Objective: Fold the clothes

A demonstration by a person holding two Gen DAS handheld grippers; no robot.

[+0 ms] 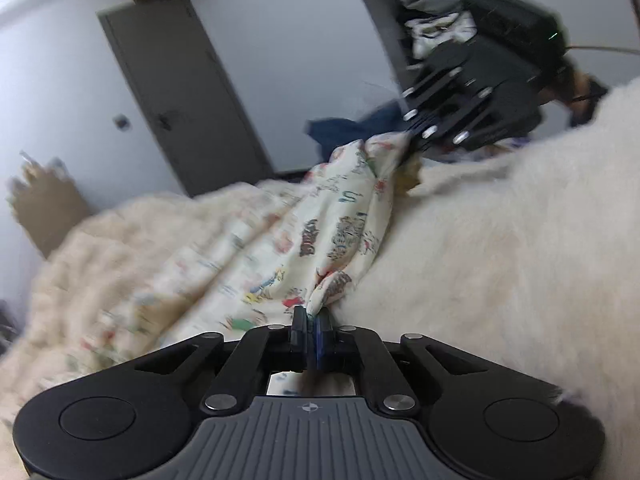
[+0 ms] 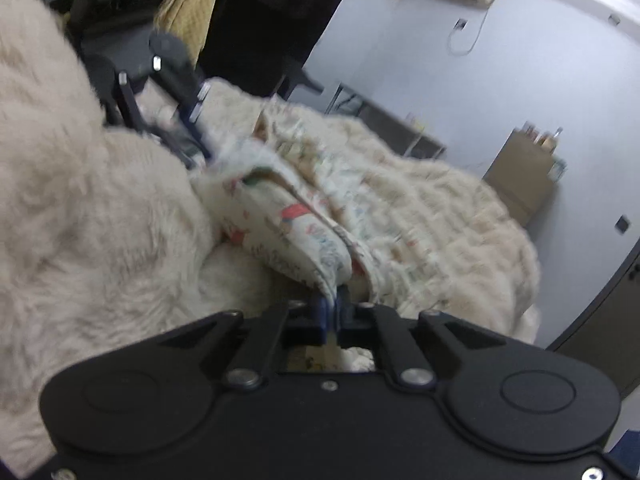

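With each hand-held gripper, left [image 1: 311, 322] and right [image 2: 331, 307], clamped on the printed garment [image 1: 320, 232], we should keep its edge taut over the fleece blanket [image 1: 500, 248].

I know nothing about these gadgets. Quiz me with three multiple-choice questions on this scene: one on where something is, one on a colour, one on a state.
1. Where does the printed garment lie?
A. on the fluffy blanket
B. on a bare wooden floor
C. inside a drawer

2. What colour is the closed door?
A. red
B. grey
C. yellow

3. How does the left claw stand?
A. wide open, nothing in it
B. shut on the garment
C. shut on a cup

Answers:
1. A, the cloth is spread over the cream fluffy blanket in both views.
2. B, the door in the left view is plain grey against a pale wall.
3. B, cloth is pinched between its fingers; the right claw grips another edge likewise.
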